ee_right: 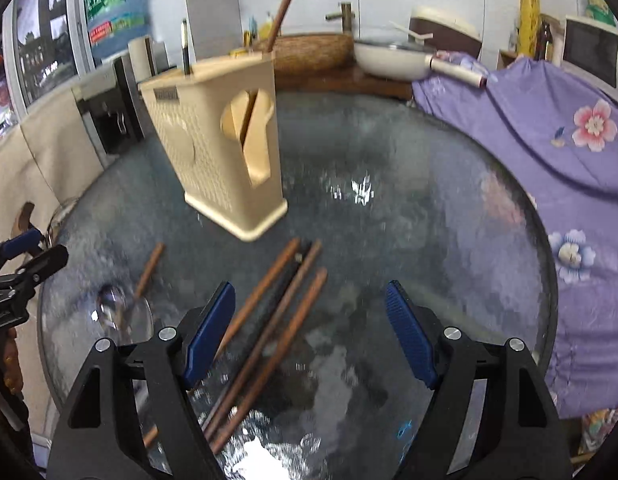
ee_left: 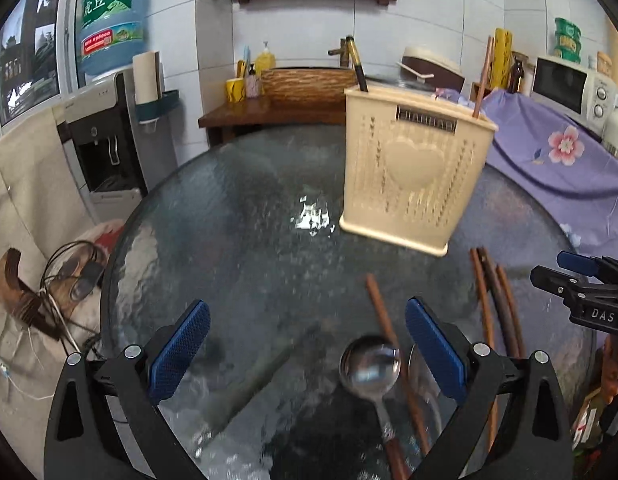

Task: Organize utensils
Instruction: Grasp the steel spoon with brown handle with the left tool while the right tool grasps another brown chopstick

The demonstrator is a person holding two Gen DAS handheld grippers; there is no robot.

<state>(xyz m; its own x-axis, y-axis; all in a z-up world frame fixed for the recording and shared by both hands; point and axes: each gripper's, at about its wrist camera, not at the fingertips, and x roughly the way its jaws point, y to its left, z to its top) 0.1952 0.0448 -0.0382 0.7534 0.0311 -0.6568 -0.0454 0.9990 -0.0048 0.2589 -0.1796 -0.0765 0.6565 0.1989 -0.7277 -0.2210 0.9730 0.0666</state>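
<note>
So both tools were up over the round glass tabletop (ee_left: 237,200) at this point, each with its blue pads spread well apart and nothing clamped. The left tool (ee_left: 307,350) hung above bare glass with the metal spoon (ee_left: 369,364) lying just inside its right pad, bowl toward the middle of the tabletop, handle running back under the tool. One brown chopstick (ee_left: 383,320) lay right alongside the spoon, and it looked like a second, glassy spoon sat just beside it, but it was too blurry to be sure. The right tool (ee_right: 311,330) was over the bunch of chopsticks (ee_right: 277,304), three or four brown and dark sticks lying loose and roughly parallel on the glass, with their near ends passing between its pads without being touched. The beige plastic utensil holder (ee_left: 413,168) with the heart on the front stood upright further back on the tabletop, and it already had a dark-handled piece and a brown chopstick (ee_right: 285,4) sticking out of the top. In the left view the right tool showed at the right edge, and in the right view the left tool poked in from the left edge. A purple flowered cloth (ee_right: 549,128) covered whatever was off to the right.
</note>
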